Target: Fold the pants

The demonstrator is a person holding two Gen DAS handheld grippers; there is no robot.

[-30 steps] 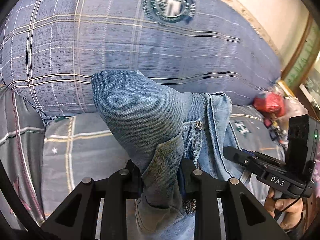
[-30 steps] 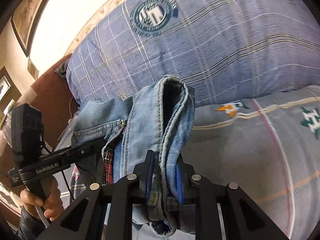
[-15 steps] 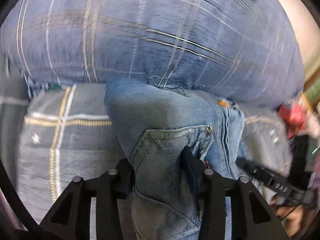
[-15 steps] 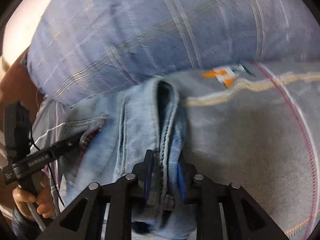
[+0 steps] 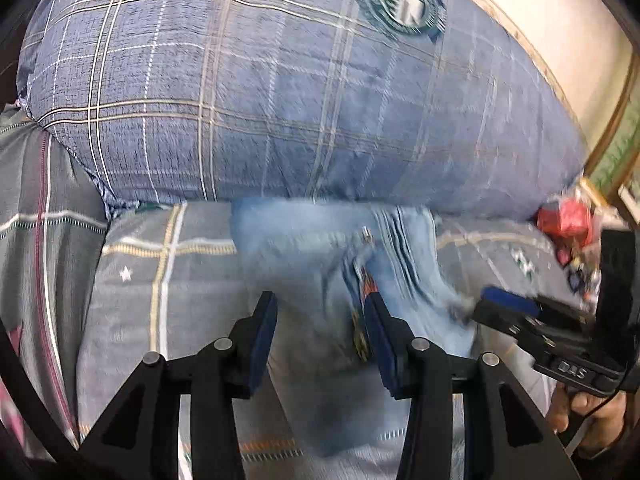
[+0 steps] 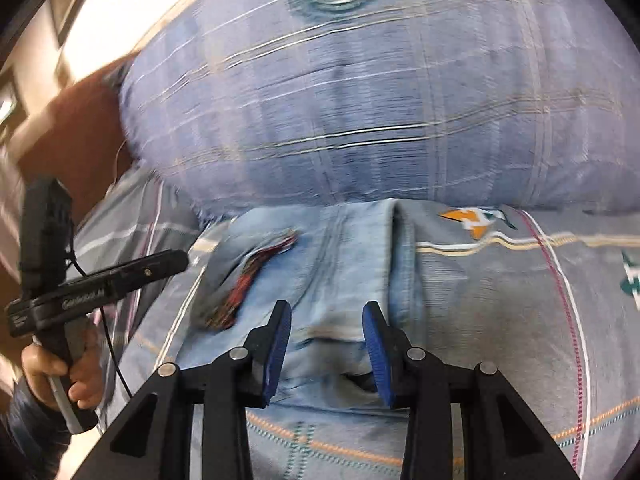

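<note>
Denim pants (image 5: 320, 264) flat on grey plaid bed (image 5: 168, 300), top edge touching blue plaid pillow (image 5: 260, 100), L gripper (image 5: 320, 320) wide, nothing held, R gripper (image 6: 326, 332) wide, nothing held, both above pants, bare sheet either side, frames blurred.

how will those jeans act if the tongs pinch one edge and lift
The jeans would probably droop: they lie creased on the bedspread. Denim likely weighs enough to sag. The stacked layers may slide apart.
</note>
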